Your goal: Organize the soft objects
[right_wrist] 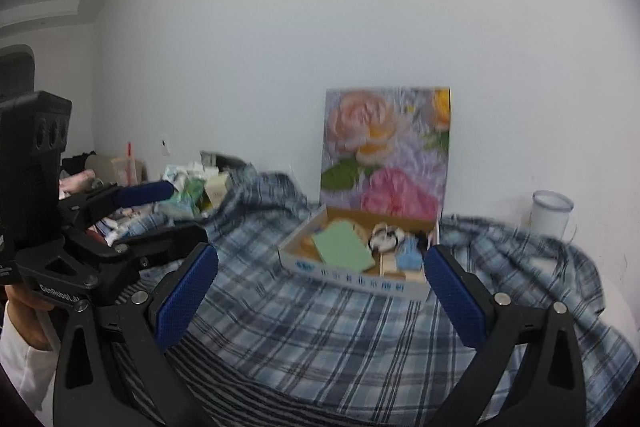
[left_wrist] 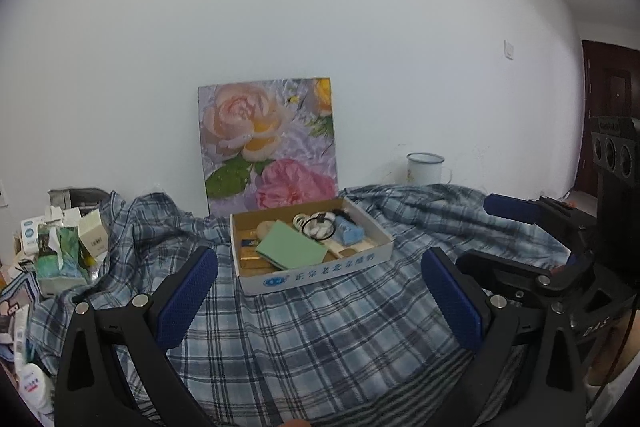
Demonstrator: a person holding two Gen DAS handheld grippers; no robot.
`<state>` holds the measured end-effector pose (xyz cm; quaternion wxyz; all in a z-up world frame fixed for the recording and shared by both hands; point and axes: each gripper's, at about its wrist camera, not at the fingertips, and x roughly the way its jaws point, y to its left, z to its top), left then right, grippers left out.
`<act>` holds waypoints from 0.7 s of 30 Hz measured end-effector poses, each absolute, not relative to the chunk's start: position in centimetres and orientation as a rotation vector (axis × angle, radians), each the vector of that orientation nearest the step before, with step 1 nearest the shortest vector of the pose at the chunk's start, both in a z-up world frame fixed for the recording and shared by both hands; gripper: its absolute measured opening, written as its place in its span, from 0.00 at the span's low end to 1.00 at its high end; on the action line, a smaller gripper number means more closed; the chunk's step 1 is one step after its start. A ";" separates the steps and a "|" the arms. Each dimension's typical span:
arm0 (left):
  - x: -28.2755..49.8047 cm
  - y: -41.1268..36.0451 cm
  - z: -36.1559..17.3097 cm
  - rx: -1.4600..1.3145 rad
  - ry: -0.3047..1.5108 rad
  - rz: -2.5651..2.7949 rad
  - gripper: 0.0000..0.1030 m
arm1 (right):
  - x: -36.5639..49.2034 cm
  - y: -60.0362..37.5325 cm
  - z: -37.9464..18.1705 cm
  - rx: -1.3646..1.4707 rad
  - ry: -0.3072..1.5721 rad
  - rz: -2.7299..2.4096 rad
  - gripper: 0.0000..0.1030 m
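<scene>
A blue plaid shirt (left_wrist: 320,327) (right_wrist: 320,331) lies rumpled over the table. On it rests a shallow cardboard box (left_wrist: 312,281) (right_wrist: 352,281) that holds a green card, a light blue cloth, a black ring and other small items. My left gripper (left_wrist: 320,285) hovers open above the shirt, short of the box. My right gripper (right_wrist: 320,281) is open too, nothing between its blue pads (right_wrist: 454,297), with the box just beyond them. The right gripper (left_wrist: 532,227) shows at the right of the left wrist view, and the left gripper (right_wrist: 152,215) at the left of the right wrist view.
A flower painting (left_wrist: 268,143) (right_wrist: 386,151) leans on the white wall behind the box. A white enamel mug (left_wrist: 426,169) (right_wrist: 551,215) stands at the back right. Cartons and packets (left_wrist: 60,247) (right_wrist: 196,193) crowd the left side. A hand in a white sleeve (right_wrist: 24,343) holds the left gripper.
</scene>
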<state>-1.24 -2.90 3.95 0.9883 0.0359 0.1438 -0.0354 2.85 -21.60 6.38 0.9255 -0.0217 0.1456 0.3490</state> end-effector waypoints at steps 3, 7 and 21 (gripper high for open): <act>-0.1 -2.3 2.1 0.053 0.326 -0.097 1.00 | 4.0 -21.1 4.3 -0.053 0.334 0.712 1.00; 0.7 -2.2 0.4 0.053 0.350 -0.092 1.00 | 4.7 -20.9 2.4 -0.065 0.353 0.716 1.00; 1.4 -0.8 -1.0 -0.010 0.387 -0.075 1.00 | 6.5 -20.2 0.7 -0.076 0.461 0.678 1.00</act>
